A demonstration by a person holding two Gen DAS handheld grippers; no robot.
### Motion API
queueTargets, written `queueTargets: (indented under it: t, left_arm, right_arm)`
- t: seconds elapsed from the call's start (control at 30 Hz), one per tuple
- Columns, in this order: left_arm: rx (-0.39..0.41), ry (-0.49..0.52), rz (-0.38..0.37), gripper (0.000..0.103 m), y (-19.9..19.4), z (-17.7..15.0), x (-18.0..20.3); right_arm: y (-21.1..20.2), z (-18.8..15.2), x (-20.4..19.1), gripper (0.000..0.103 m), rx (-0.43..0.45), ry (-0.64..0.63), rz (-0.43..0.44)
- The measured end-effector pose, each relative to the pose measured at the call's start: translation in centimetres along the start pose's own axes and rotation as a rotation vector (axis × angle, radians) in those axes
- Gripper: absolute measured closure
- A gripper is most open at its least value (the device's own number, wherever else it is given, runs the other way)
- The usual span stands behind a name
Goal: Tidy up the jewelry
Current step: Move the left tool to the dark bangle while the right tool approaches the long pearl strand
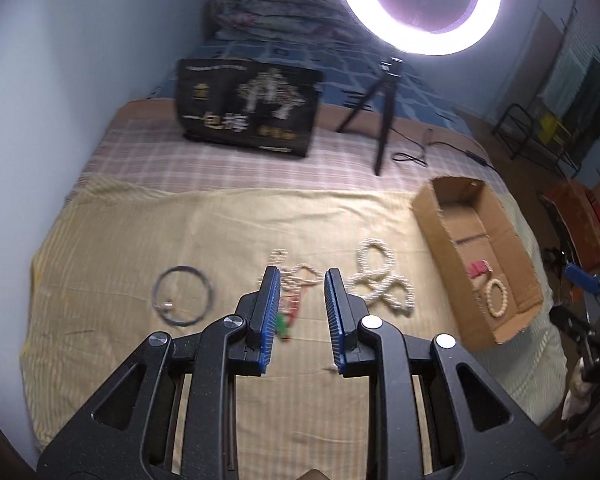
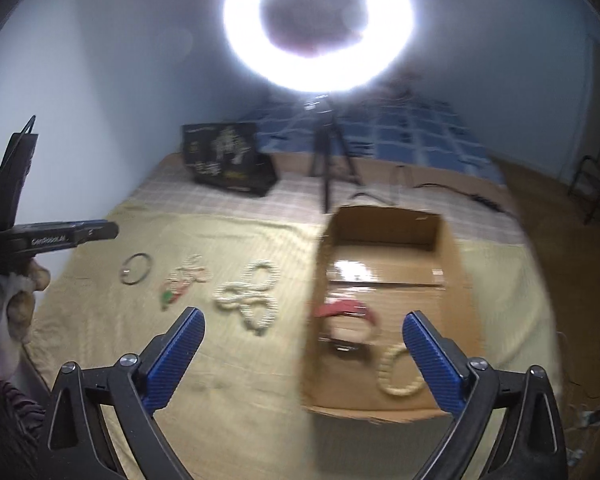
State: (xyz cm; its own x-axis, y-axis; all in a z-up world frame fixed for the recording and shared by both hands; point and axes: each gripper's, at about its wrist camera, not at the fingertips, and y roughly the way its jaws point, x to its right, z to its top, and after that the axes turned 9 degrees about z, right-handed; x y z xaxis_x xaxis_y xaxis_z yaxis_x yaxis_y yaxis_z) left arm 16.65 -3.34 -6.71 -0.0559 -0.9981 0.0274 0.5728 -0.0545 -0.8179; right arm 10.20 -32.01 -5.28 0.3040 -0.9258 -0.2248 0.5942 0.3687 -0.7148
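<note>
A: Right wrist view: your right gripper [image 2: 304,356] stands wide apart over the cardboard box [image 2: 384,236]; bracelets lie inside at 5 o'clock.

B: Your left gripper [image 1: 302,280], slightly apart, holds nothing; the pearl necklace [image 1: 378,276] and the bangle [image 1: 182,295] remain on the cloth.

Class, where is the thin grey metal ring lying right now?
The grey ring lies flat on the yellow cloth, leftmost of the jewelry, beside the small beaded chain.

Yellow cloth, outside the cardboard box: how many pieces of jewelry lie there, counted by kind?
Dark metal hoop: 1
Thin bead string with red and green parts: 1
Bundle of white bead loops: 1 (the loops are tangled, so I count them as one)
Total: 3
</note>
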Motion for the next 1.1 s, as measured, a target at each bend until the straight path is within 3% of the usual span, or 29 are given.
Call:
queueTargets:
  t: [0.17, 0.3, 0.53, 0.83, 1.1]
  left_arm:
    - [-0.041, -0.059, 0.026, 0.081, 1.5, -0.1, -4.1]
    - [-0.090, -0.111, 0.040, 0.081, 3.2, -0.4, -7.4]
    - [-0.228, -0.194, 0.053, 0.081, 7.8, -2.1, -11.0]
    - [-0.272, -0.250, 0.058, 0.081, 10.2, -2.3, -13.2]
    - [-0.281, -0.199, 0.051, 0.081, 11.6, -1.6, -12.2]
  right_arm:
    - [4.7, 0.0, -2.0, 0.029, -0.106, -0.016, 0.084]
    - [8.3, -0.1, -3.1, 0.035, -0.188, -0.019, 0.123]
    - [13.1, -0.6, -3.6, 0.054, -0.303, -0.010, 0.138]
    - [15.7, -0.6, -3.7, 0.063, -0.348, -0.009, 0.126]
    - [17.0, -1.0, -3.0, 0.068, -0.380, 0.005, 0.124]
